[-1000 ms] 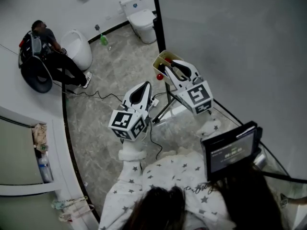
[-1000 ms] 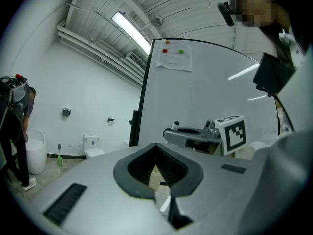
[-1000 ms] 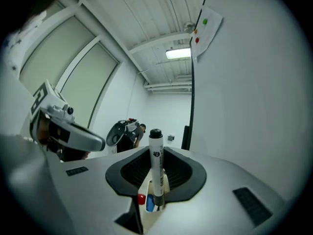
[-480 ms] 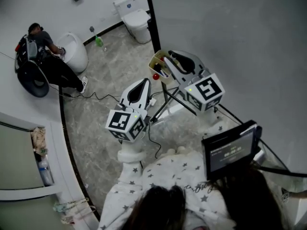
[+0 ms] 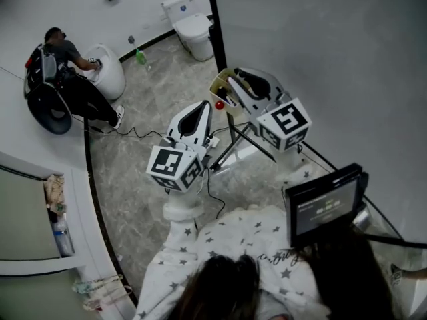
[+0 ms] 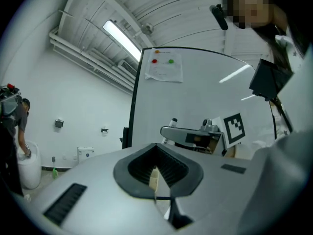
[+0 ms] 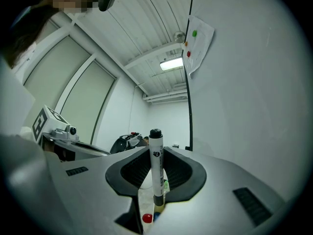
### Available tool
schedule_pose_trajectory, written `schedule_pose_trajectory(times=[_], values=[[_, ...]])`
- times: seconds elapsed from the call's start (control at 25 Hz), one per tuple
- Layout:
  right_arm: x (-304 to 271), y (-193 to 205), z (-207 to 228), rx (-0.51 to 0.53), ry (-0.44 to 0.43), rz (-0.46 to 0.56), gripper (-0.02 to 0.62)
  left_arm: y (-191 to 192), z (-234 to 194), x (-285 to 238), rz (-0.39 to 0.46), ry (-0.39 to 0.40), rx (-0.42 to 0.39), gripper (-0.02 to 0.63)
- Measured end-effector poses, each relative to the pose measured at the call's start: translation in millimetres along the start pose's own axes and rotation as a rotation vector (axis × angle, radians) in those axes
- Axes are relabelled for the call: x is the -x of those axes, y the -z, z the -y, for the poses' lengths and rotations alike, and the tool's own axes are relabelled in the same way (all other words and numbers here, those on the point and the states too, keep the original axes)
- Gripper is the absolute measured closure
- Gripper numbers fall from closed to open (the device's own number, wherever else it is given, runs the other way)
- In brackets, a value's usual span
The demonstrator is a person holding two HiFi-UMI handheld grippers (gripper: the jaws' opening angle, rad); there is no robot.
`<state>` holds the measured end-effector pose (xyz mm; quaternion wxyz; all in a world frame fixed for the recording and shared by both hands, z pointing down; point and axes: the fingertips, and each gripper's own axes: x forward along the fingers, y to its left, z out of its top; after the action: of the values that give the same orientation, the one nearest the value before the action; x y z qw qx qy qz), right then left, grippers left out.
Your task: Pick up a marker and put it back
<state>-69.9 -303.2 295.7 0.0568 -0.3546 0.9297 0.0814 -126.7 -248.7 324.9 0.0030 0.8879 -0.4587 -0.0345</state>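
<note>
A white marker [image 7: 155, 156] with a black cap stands upright between the pads of my right gripper [image 7: 155, 179], which is shut on it. Under the jaws I see a red cap [image 7: 146, 218] and a blue one. In the head view the right gripper [image 5: 243, 81] hovers over a beige marker holder [image 5: 219, 86] at the whiteboard's edge, with a red knob [image 5: 219, 105] beside it. My left gripper [image 5: 198, 117] hangs lower left of the holder, shut and empty. In the left gripper view its jaws [image 6: 155, 179] meet on a thin slit.
The whiteboard [image 5: 320, 52] fills the right side, on stand legs [image 5: 230, 149]. Cables [image 5: 143, 133] trail over the marble floor. A person [image 5: 67, 62] crouches by a white bin [image 5: 107, 72] at the back left. A toilet [image 5: 190, 24] and a green bottle [image 5: 143, 57] stand behind. A dark screen [image 5: 325, 204] sits near my right.
My right gripper has shifted slightly up and to the right with the marker, staying over the holder. The left gripper has barely moved.
</note>
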Motion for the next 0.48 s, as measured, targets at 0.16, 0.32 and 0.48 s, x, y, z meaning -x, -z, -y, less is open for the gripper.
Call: schedule_pose_trajectory(times=[0.16,0.32,0.48], values=[[-1.2,1.1,-1.6,-0.005,-0.003,-0.008,0.514,-4.1,0.8,-1.7,0.009,0.002,-0.001,0.614],[-6.8,11.4,-0.6,-0.014,-0.014,-0.015,0.514,-1.9,-0.9,-4.0,0.008,0.001,0.005,0.614],[-15.2,42.7,8.7,-0.004,-0.007,-0.061,0.514,-2.7,1.1,-6.1,-0.008,-0.011,0.014,0.614]])
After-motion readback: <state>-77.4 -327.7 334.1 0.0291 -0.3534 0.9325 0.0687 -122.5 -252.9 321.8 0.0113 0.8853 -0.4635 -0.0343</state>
